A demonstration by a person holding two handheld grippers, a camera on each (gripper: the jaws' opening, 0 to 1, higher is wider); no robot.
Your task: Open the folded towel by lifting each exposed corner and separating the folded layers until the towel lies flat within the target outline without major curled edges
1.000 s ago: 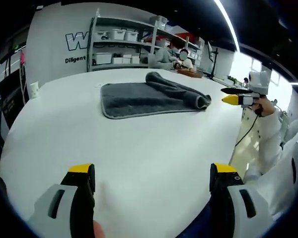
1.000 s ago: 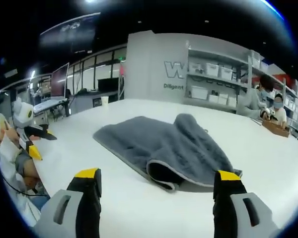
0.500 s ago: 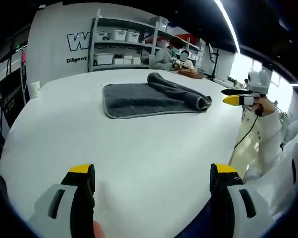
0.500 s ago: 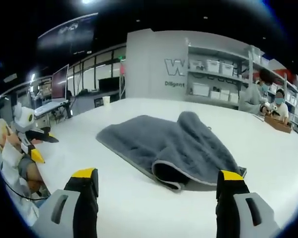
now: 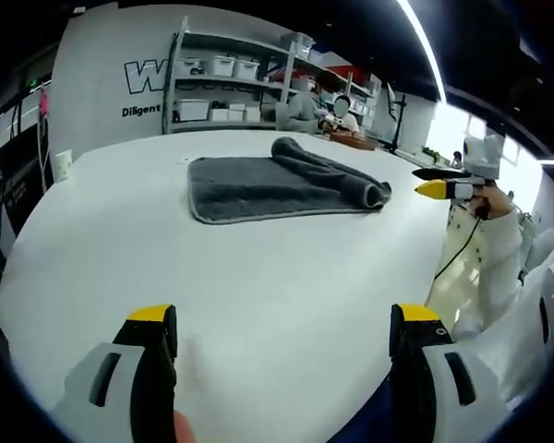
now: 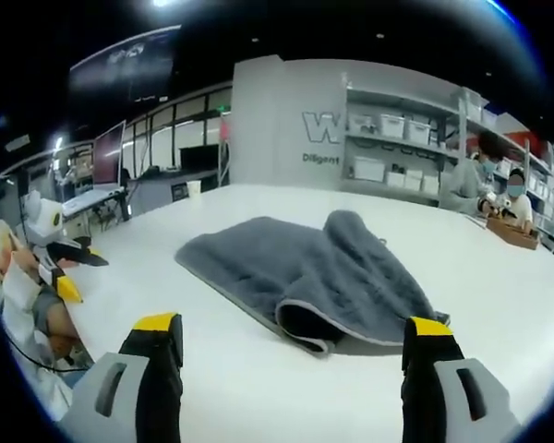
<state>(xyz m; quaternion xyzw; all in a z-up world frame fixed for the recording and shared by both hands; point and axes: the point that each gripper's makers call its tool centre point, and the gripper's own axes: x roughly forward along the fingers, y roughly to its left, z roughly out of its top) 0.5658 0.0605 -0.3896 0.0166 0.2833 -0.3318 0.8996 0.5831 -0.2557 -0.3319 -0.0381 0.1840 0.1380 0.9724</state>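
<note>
Grey towel sits folded on your white table; left hand-held gripper and right hand-held gripper both released, holding nothing.

Opposite low views, shared towel

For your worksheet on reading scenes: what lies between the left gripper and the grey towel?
In the left gripper view, only bare white table separates the left gripper from the grey towel; nothing rests on that stretch.
</note>
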